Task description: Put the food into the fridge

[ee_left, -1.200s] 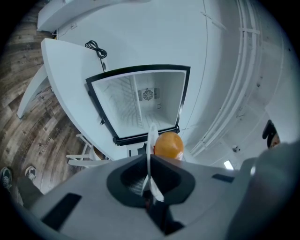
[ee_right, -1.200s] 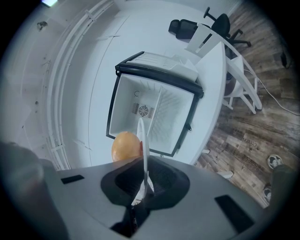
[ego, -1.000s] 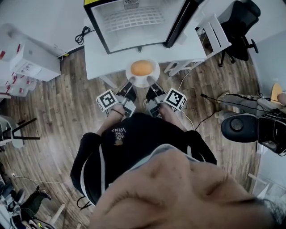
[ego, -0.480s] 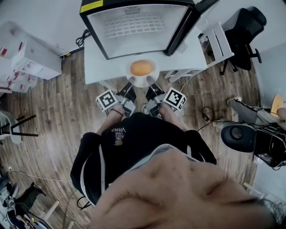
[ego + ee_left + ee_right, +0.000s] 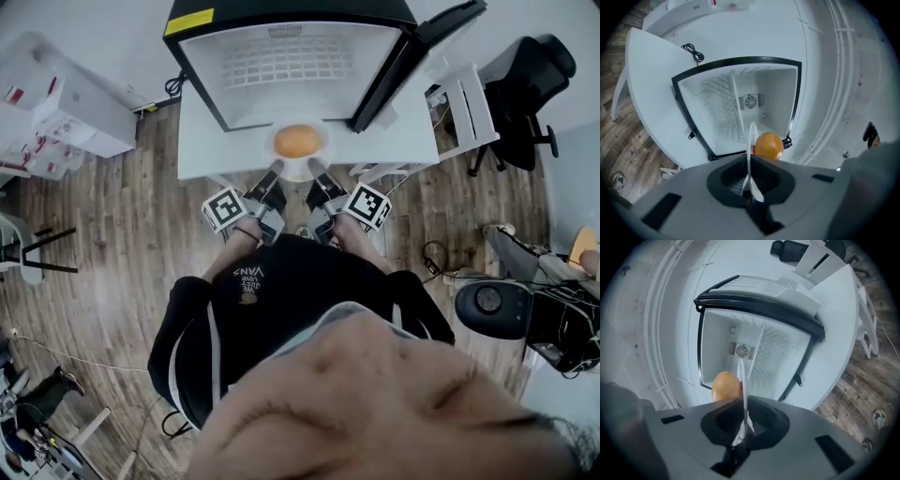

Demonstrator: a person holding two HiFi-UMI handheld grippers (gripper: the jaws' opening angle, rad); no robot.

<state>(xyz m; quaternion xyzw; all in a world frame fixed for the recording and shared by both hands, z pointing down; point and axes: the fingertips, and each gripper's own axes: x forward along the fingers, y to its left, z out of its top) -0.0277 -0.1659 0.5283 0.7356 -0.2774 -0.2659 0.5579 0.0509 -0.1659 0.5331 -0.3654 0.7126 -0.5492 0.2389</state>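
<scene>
White boxes (image 5: 80, 108): sitting on the wooden floor (image 5: 122, 244), well to the left of the fridge (image 5: 202, 80).
Table (image 5: 202, 145): white, carrying the fridge, its bare front strip lying just before the fridge's opening.
Person (image 5: 272, 309): standing square in front of the fridge in a dark top, reaching both tongs toward it.
Left gripper (image 5: 274, 169): pointing level at the fridge's mouth, its jaws drawn nearly together and pinching the left rim of the plate (image 5: 298, 172). Its own view is showing the rim edge-on between the jaws.
Plate: white, hanging level between the two tongs, just in front of the fridge's lower edge and over the table strip.
Food (image 5: 298, 141): one round orange piece, sitting on the middle of the plate, right at the fridge's threshold and not yet inside.
Fridge interior: lying open toward the person, white walls and a wire shelf showing.
Right gripper (image 5: 314, 166): mirroring the other, jaws nearly together and biting the plate's right rim.
Door (image 5: 403, 56): black-edged, swinging wide at the fridge's right side.
Office chair (image 5: 525, 80): black, standing well to the right of the fridge.
</scene>
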